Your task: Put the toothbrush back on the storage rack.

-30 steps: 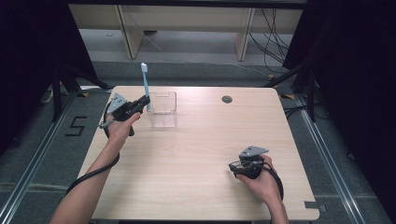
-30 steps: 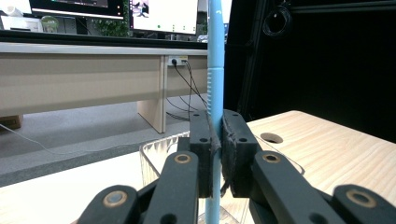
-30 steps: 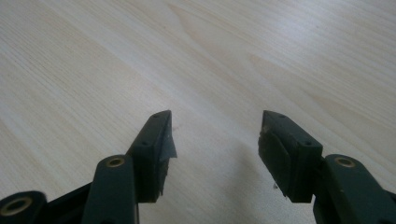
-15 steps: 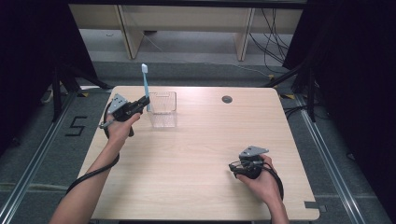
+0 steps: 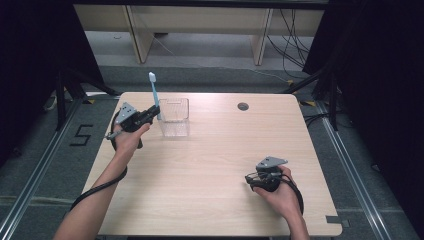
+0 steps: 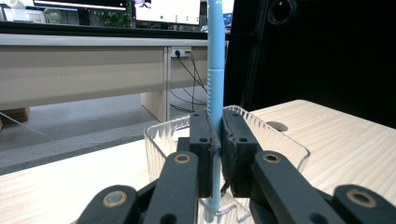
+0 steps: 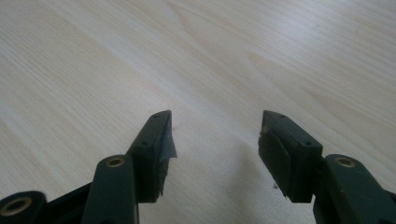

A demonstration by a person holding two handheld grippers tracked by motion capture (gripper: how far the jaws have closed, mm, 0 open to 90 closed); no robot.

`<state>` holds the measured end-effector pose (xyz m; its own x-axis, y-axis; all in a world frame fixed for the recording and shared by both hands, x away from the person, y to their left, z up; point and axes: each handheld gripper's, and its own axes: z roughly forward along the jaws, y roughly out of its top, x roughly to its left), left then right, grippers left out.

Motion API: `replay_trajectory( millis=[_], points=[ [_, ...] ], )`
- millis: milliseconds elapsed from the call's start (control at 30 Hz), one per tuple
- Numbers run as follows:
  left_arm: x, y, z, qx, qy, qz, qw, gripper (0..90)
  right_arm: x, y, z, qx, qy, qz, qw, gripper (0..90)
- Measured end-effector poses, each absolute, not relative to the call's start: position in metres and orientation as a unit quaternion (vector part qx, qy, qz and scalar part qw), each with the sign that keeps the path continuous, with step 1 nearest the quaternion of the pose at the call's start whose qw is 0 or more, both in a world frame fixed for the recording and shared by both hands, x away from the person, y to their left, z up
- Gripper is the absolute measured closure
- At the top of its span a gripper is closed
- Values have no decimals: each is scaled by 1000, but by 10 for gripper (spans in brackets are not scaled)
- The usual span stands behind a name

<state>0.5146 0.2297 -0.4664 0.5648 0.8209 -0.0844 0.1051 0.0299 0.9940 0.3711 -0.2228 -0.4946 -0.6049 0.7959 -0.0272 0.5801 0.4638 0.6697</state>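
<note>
A light blue toothbrush (image 6: 215,70) is clamped upright between the pads of the left gripper (image 5: 150,113), its bristle head up at twelve o'clock. It is held just beside the clear plastic container (image 5: 174,117), at that container's nine o'clock edge, toward the table's (image 5: 210,165) ten o'clock. In the left gripper view the handle's lower end is seen by the container's near wall. The right gripper (image 7: 215,149) is held over bare wood toward five o'clock, its jaws spread wide with nothing between them.

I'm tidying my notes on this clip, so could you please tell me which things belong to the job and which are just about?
In the job:
- blue toothbrush
- clear container
- left tool, gripping the toothbrush

Just about:
- right tool, open over bare table
</note>
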Motion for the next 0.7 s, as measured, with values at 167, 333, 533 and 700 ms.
replay_trajectory(
  millis=[167,333,533,700],
  points=[
    [513,229,-467,635,367,291,614,830,371,-222,-495,410,838,317,171,451],
    [511,229,-468,641,366,294,608,830,371,-223,-496,410,838,317,171,451],
    [510,229,-469,643,367,294,605,830,371,-222,-495,417,836,316,165,451],
    [509,229,-470,647,366,295,600,830,371,-222,-496,415,837,316,166,451]
  ],
)
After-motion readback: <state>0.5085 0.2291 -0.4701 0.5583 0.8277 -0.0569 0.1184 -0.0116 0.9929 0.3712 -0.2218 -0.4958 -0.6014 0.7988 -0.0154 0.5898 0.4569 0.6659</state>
